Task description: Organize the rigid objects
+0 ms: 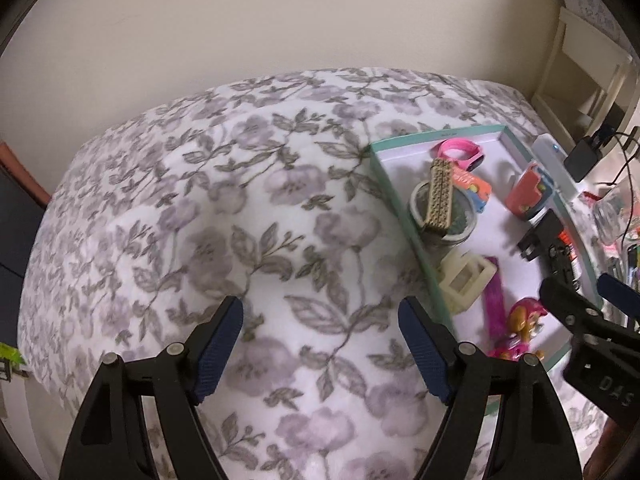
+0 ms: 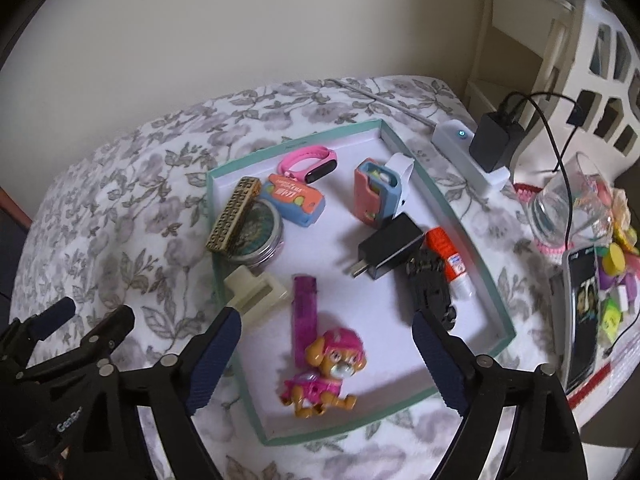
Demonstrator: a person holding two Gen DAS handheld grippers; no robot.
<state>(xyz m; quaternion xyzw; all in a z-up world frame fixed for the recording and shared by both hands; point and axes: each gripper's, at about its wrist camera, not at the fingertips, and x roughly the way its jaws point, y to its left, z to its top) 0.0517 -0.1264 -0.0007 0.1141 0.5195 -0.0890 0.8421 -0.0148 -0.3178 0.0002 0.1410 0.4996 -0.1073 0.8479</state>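
A shallow teal-rimmed white tray [image 2: 472, 240] lies on the floral bedspread [image 2: 120, 216]; it also shows in the left wrist view [image 1: 394, 188]. In it lie a pink dog toy [image 2: 328, 372], a purple lighter [image 2: 304, 312], a cream hair clip [image 2: 256, 292], a black charger [image 2: 392, 248], a glue stick [image 2: 450, 260], a black toy car [image 2: 430, 284], a round tin [image 2: 260, 236] with a gold bar [image 2: 232, 214] on it, a pink band [image 2: 310, 162] and two small cases. My right gripper [image 2: 326, 354] is open and empty above the tray's near end. My left gripper [image 1: 320, 344] is open and empty over the bedspread, left of the tray.
A power strip [image 2: 468, 152] with a black adapter [image 2: 496, 140] and cable sits right of the tray. A glass [image 2: 564, 204], a phone [image 2: 580, 320] and small colourful items crowd the right edge. A cream shelf unit [image 2: 520, 40] stands by the wall.
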